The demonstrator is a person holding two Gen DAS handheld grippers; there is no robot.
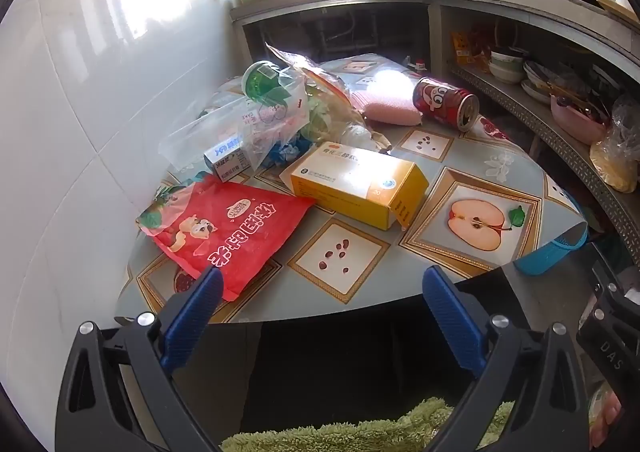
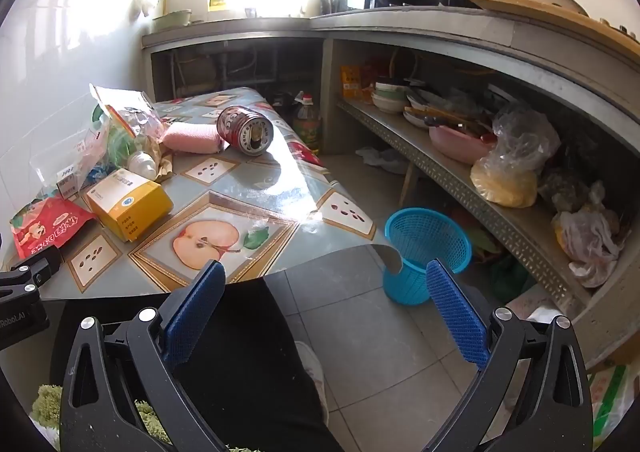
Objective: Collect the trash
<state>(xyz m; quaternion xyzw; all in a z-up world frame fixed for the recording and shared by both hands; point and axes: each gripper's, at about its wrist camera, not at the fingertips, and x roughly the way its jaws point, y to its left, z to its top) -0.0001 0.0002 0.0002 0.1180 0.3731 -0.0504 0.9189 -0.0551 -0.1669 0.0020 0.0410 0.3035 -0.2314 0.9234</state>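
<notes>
**Litter spread on the fruit-print table, both grippers empty at its near edge**

Currently the left gripper (image 1: 322, 286) hangs over the near edge of the low table covered in a glossy fruit-print oilcloth (image 1: 472, 180), its blue-padded fingers (image 1: 196, 316) spread wide with nothing between them. Just beyond its left finger lies a flat red plastic snack bag with white lettering (image 1: 232, 230), resting on the cloth close to the white tiled wall (image 1: 80, 92). Touching the bag's far corner is a long yellow cardboard medicine box (image 1: 356, 182), lying on its side with one end flap open. Behind that sits a heap of clear plastic bags (image 1: 256, 120) with a small blue-and-white carton (image 1: 226, 160) poking out and a green round container (image 1: 262, 82) on top. A pink sponge pad (image 1: 390, 110) lies further back, and beside it a red drink can (image 1: 446, 102) is tipped on its side, its top facing the camera.

The right gripper (image 2: 324, 282) is also held open and empty, hovering past the table's front corner above the grey tiled floor (image 2: 380, 352). A blue plastic mesh wastebasket (image 2: 424, 252) stands upright on the floor just beside that corner, between the table and a perforated metal shelf (image 2: 480, 192) loaded with bowls and bagged food. The person's dark trouser leg (image 2: 248, 352) fills the space below the gripper.
</notes>
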